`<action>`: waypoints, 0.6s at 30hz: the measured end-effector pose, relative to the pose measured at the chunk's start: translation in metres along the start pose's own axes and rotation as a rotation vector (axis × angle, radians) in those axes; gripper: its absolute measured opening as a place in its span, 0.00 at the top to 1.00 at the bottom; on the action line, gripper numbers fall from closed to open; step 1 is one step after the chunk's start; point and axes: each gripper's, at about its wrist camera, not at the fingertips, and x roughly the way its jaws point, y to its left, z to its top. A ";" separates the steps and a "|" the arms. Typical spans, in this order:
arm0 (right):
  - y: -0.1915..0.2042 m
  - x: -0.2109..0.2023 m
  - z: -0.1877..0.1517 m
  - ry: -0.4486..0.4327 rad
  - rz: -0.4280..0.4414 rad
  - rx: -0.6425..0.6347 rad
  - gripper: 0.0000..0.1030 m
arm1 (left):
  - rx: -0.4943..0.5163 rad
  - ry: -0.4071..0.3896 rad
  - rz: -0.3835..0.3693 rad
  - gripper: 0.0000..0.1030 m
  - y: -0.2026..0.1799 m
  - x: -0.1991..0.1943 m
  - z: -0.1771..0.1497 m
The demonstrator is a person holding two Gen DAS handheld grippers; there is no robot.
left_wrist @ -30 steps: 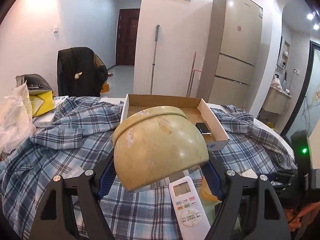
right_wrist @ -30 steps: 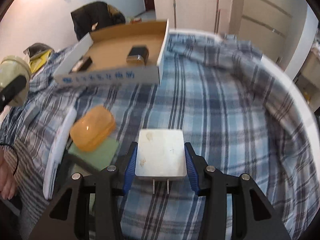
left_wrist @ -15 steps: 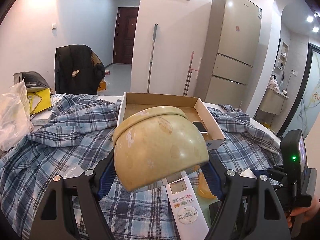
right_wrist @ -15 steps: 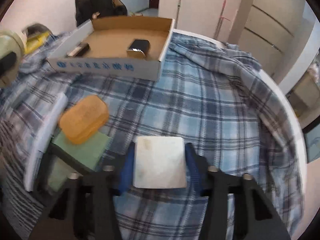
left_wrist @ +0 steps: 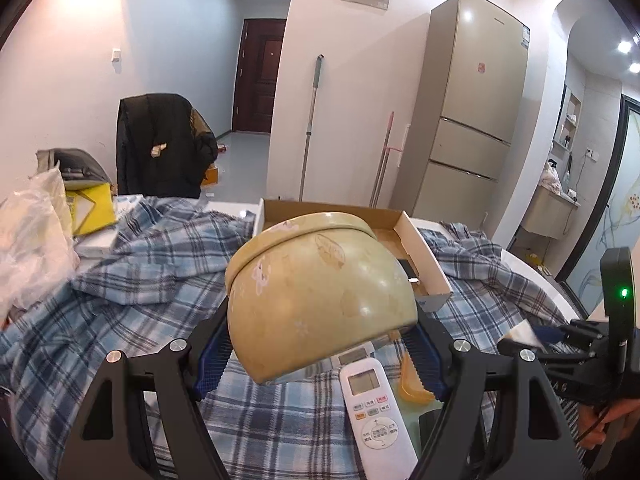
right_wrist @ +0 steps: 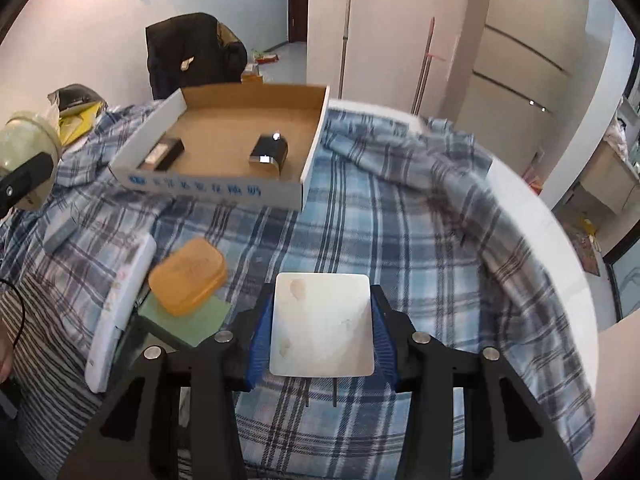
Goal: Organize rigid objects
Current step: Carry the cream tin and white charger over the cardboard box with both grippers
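A lidded yellow-green ceramic pot [left_wrist: 320, 300] is gripped between the blue pads of the left tongs [left_wrist: 322, 344], held tilted in the centre of the left wrist frame, clear of the plaid cloth [left_wrist: 120, 300] that covers the bench. A white plug adapter [right_wrist: 322, 324] is clamped flat between the pads of the right tongs [right_wrist: 322, 330] at the lower centre of the right wrist frame, its two prongs pointed back toward the camera. The open cardboard box [right_wrist: 224, 188], already loaded with a small black case [right_wrist: 269, 152] and a slim dark item [right_wrist: 162, 154], is seen above and left of the adapter in the right wrist frame, its long axis run from lower left to upper right. In the left wrist frame the box is found directly behind the pot, so the left tongs are judged the nearer. An orange soap box [right_wrist: 188, 276] and a white remote control [left_wrist: 376, 420] are left on the cloth, outside the box
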 end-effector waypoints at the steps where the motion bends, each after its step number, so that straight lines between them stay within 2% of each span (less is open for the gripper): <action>1: 0.000 -0.003 0.004 -0.010 -0.004 0.003 0.57 | 0.021 0.001 0.023 0.23 -0.001 -0.003 0.003; 7: 0.007 -0.027 0.049 -0.117 0.015 0.020 0.57 | 0.060 -0.013 0.040 0.23 0.002 -0.019 0.029; 10: 0.011 -0.035 0.081 -0.172 0.025 0.046 0.58 | 0.073 -0.045 0.037 0.23 0.000 -0.020 0.057; 12: 0.013 -0.039 0.108 -0.201 0.048 0.081 0.57 | 0.083 -0.031 0.028 0.23 -0.005 -0.014 0.075; 15: 0.015 -0.039 0.141 -0.234 0.077 0.134 0.57 | 0.086 -0.060 -0.009 0.23 -0.016 -0.007 0.109; 18: 0.014 -0.031 0.168 -0.248 0.101 0.205 0.57 | 0.054 -0.094 0.022 0.23 -0.017 0.011 0.138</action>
